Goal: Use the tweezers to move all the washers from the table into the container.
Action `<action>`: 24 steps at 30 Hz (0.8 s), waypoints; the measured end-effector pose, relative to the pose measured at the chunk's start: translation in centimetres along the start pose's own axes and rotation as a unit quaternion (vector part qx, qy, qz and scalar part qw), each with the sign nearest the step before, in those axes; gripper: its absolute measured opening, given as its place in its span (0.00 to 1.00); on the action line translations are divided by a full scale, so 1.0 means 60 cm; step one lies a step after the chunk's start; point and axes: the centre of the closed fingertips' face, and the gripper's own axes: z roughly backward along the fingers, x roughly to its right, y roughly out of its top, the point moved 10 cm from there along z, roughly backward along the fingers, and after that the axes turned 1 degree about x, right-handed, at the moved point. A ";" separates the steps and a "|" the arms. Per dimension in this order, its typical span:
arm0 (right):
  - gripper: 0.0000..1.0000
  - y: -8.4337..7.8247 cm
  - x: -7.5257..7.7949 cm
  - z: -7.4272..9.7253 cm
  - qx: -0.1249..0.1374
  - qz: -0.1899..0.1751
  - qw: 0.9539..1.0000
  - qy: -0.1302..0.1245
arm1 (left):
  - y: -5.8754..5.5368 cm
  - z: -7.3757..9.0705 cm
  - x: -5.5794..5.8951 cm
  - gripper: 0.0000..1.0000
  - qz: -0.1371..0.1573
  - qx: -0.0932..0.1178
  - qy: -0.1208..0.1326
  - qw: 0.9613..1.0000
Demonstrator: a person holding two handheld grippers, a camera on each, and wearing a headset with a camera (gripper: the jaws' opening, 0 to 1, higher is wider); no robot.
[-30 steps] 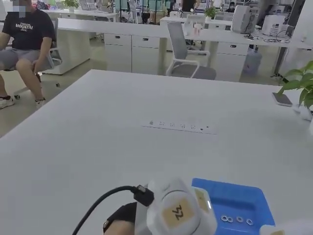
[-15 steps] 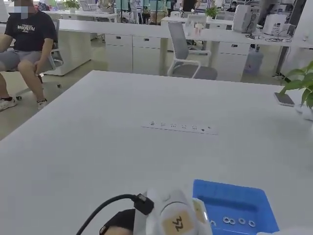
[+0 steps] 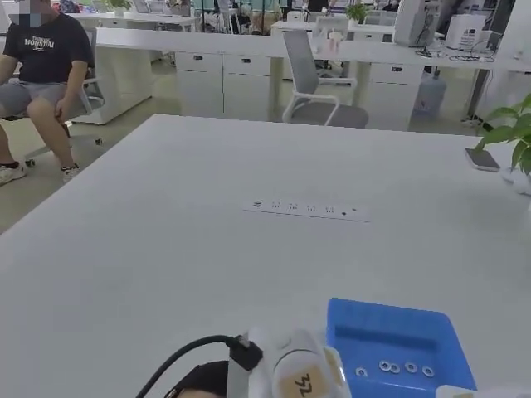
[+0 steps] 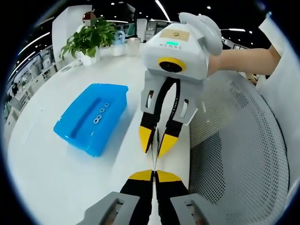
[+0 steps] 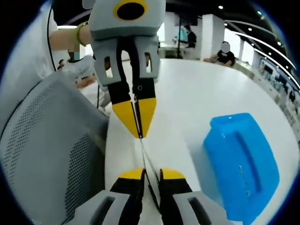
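Head view: white table (image 3: pixel 166 274), blue container (image 3: pixel 390 327) at near right, four washers (image 3: pixel 411 367) in a row inside, toward its near wall. Farther off, socket strip (image 3: pixel 307 209) mid-table, phone (image 3: pixel 483 159) and plant (image 3: pixel 510 133) at far right, seated person (image 3: pixel 41 75) far left beyond the table. Left gripper view: clamps thin tweezers (image 4: pixel 153 161) between the closed tips of left gripper (image 4: pixel 153 175), over the table's near edge, left of the container; meets right gripper (image 4: pixel 158 146) tip to tip along the tweezers. Right gripper view: shows right tips a narrow gap apart, tweezers running between; cannot tell whether pressing them. Mesh chair (image 4: pixel 234 140) just beside the near edge.
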 end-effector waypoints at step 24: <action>0.07 -0.007 -0.006 -0.009 0.022 -0.022 0.999 -0.006 | -0.018 -0.023 -0.011 0.00 -0.040 -0.088 0.010 0.995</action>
